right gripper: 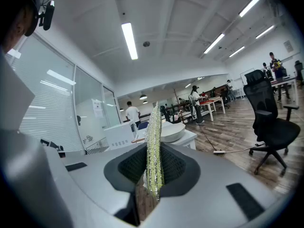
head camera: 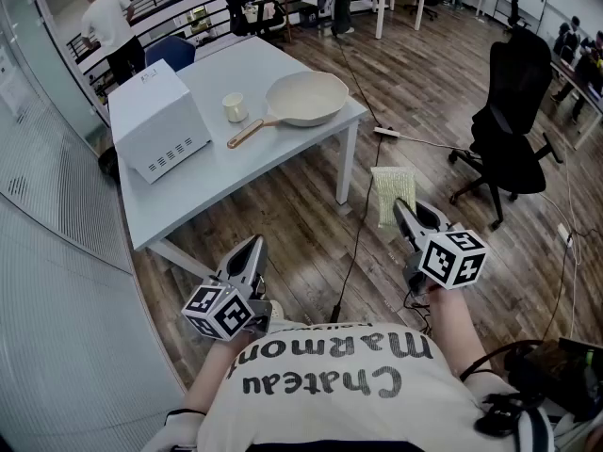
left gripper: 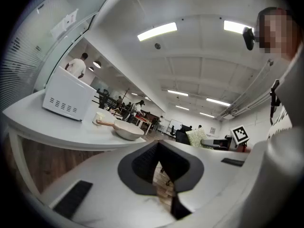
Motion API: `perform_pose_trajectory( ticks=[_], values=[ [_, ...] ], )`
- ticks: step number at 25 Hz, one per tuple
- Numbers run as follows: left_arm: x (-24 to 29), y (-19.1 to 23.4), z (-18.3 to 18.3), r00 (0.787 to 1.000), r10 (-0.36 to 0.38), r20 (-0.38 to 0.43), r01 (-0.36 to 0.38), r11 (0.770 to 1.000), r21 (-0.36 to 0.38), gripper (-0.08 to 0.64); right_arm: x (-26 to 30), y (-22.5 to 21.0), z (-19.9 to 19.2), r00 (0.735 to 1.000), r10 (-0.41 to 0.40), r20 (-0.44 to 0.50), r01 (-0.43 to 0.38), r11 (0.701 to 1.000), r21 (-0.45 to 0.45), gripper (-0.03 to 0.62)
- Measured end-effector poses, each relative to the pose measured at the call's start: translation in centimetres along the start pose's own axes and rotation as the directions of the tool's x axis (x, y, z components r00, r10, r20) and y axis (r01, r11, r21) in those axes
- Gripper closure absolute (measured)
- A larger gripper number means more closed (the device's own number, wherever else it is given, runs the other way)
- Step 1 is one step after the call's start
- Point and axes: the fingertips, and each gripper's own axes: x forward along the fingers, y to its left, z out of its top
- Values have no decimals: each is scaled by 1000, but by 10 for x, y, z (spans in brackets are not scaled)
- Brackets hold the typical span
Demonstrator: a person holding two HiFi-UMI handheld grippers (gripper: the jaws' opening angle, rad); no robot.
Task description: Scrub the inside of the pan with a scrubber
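Observation:
A cream pan (head camera: 306, 98) with a wooden handle (head camera: 247, 133) lies on the far right part of the light table (head camera: 236, 158), well ahead of both grippers. It shows again as the pan (left gripper: 127, 131) in the left gripper view and as the pan (right gripper: 172, 131) in the right gripper view. My right gripper (head camera: 403, 209) is shut on a pale green scrubber (head camera: 393, 194), which stands edge-on between the jaws as the scrubber (right gripper: 154, 156). My left gripper (head camera: 249, 252) hangs low at the near side, jaws shut with nothing between them.
A white microwave (head camera: 157, 119) and a small cup (head camera: 234, 107) stand on the table left of the pan. A black office chair (head camera: 513, 111) is at the right. A cable (head camera: 358, 224) runs across the wooden floor. People stand at the far back.

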Motion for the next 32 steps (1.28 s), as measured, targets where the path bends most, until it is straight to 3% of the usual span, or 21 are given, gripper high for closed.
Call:
perform_pose_trajectory(
  ticks=[9,13,19,26,32],
  values=[
    [-2,1,0,1000,11,7,-11,1000,8,569,1,-2,-3,1000,2,-2,-2,1000,0,531],
    [-7,5,0,1000,26,14,-27,1000,11,569,8,-4,-9,1000,18,-6,-18,999,51,531],
    [-6,21,-8,999,26,-21,-26,999,29,569,42,-1,-23,997,44,-66,-38,996,80,531],
    [38,51,3,999,-37,-23,37,999,-10,568,90,-7,-33,991,30,-129,-19,996,91,531],
    [107,91,28,994,-97,-51,99,995,33,569,146,-22,-10,993,-22,-118,35,993,109,531]
  ],
)
